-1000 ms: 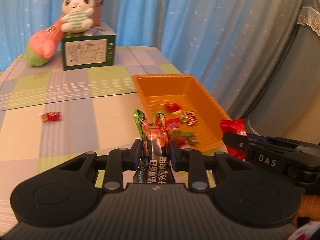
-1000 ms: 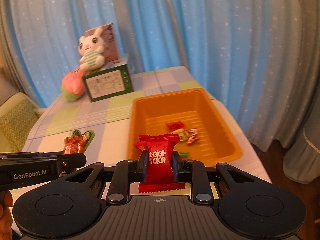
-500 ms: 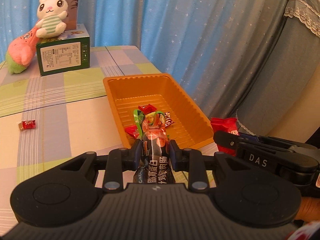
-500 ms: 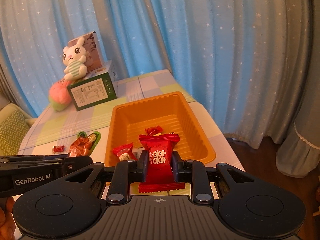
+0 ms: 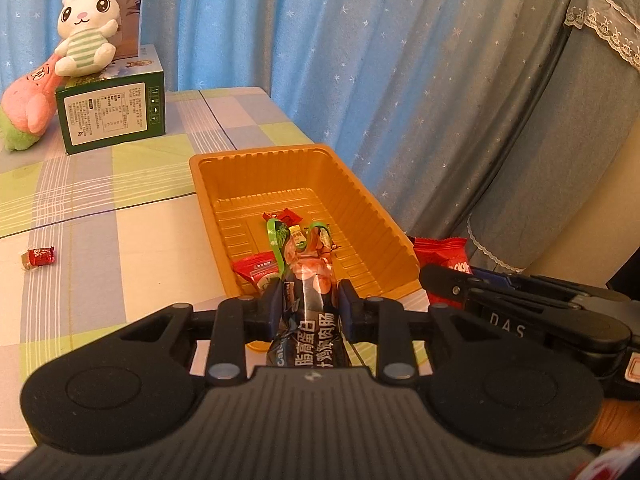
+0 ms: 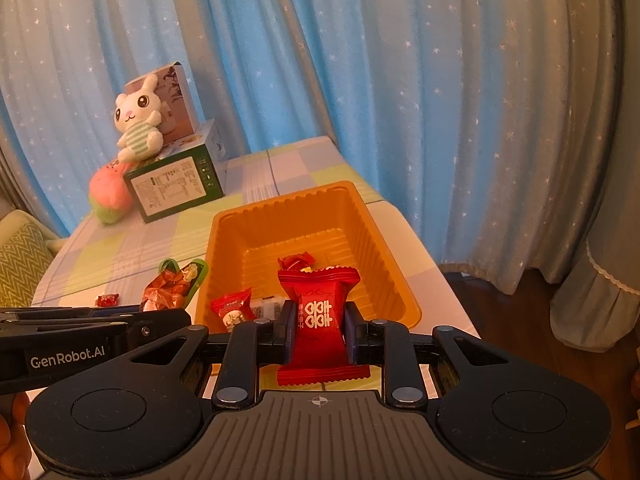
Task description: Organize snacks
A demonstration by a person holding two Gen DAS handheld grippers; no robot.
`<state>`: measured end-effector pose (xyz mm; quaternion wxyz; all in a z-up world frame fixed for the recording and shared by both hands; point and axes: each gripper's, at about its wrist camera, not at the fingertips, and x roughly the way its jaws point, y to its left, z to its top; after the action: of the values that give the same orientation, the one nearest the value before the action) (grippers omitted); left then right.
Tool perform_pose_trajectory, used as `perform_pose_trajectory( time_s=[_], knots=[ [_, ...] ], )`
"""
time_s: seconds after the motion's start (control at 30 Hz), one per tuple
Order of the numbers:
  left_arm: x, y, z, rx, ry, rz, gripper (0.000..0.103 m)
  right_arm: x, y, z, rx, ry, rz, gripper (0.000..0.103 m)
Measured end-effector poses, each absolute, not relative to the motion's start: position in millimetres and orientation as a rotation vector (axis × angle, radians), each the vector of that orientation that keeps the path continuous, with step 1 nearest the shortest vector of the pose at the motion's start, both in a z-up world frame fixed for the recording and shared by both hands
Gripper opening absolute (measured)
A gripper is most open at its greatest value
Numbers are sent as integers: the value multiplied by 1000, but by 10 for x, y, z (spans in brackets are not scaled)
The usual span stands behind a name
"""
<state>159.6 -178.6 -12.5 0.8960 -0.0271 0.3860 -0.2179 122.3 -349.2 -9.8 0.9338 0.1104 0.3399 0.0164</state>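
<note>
My left gripper point(image 5: 307, 304) is shut on a dark sausage snack packet point(image 5: 306, 280) with a green and orange top, held at the near end of the orange tray point(image 5: 372, 208). My right gripper point(image 6: 318, 328) is shut on a red candy packet point(image 6: 319, 312), held above the tray's point(image 6: 228, 232) near rim. Several wrapped snacks point(image 5: 256, 270) lie in the tray. A small red candy point(image 5: 38, 257) lies on the table to the left; it also shows in the right wrist view point(image 6: 107, 300). The right gripper's red packet point(image 5: 440, 252) shows in the left wrist view.
A green box point(image 5: 112, 116) with a white bunny plush point(image 5: 86, 36) and a pink plush point(image 5: 28, 108) stands at the table's far end. Blue curtains hang behind. The table's right edge point(image 6: 436, 276) runs just beside the tray.
Both grippers have pulled back and to the left from the tray with their packets still held. A red snack packet now lies in the tray's near end.
</note>
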Motion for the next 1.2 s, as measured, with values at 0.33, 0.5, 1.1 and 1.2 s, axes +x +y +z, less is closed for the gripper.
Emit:
perform_pose_trajectory(
  time_s=[0.33, 0.5, 1.1, 1.2],
  knots=[
    [1694, -1825, -219, -58, 815, -444, 26, 1313, -3523, -175, 226, 702, 29, 24],
    [1792, -1793, -325, -60, 835, -428, 26, 1394, -3560, -235, 224, 707, 27, 24],
    [2390, -1884, -755, -58, 903, -410, 26, 1764, -3634, -421, 221, 724, 27, 24],
    [2483, -1936, -817, -50, 907, -410, 26, 1804, -3647, -437, 223, 724, 25, 24]
  ],
)
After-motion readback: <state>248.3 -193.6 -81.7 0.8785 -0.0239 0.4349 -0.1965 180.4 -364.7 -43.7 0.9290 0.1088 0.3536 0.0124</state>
